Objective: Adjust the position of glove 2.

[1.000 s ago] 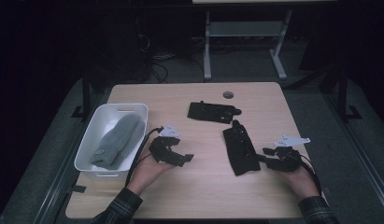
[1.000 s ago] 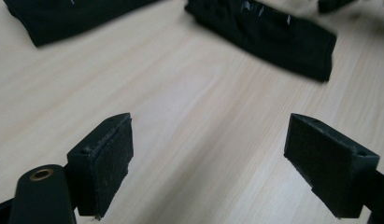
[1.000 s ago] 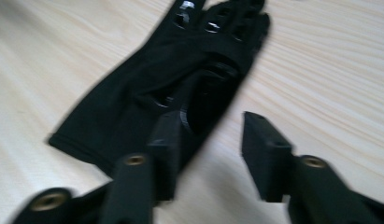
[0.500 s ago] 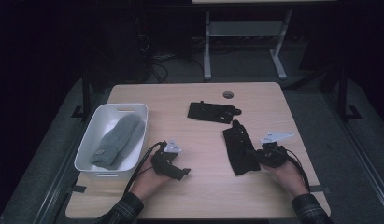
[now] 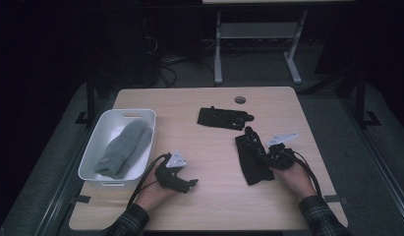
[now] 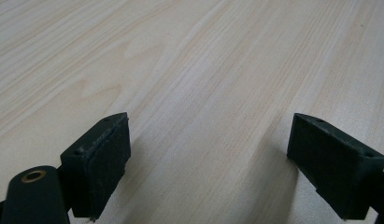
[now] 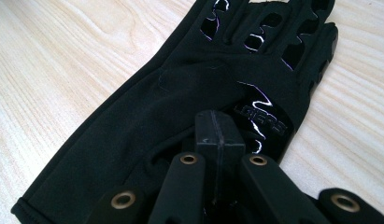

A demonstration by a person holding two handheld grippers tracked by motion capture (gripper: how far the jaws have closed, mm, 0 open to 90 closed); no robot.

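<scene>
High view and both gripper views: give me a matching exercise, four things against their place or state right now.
Things:
1. grey mitten
2. near black glove
3. far black glove
4. left gripper

Places or states:
A. jaws wide apart over bare wood
B. lying in the white tub
C. pinched by the right gripper
D. flat on the table, untouched, near the round hole

Pairs: 1-B, 2-C, 3-D, 4-A

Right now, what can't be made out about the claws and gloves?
- Right claw: pads together over the near black glove; the jaws hide whether fabric is pinched.
- Far black glove: too small in the high view for detail.
- Grey mitten in the white bin: label too small to read.
</scene>
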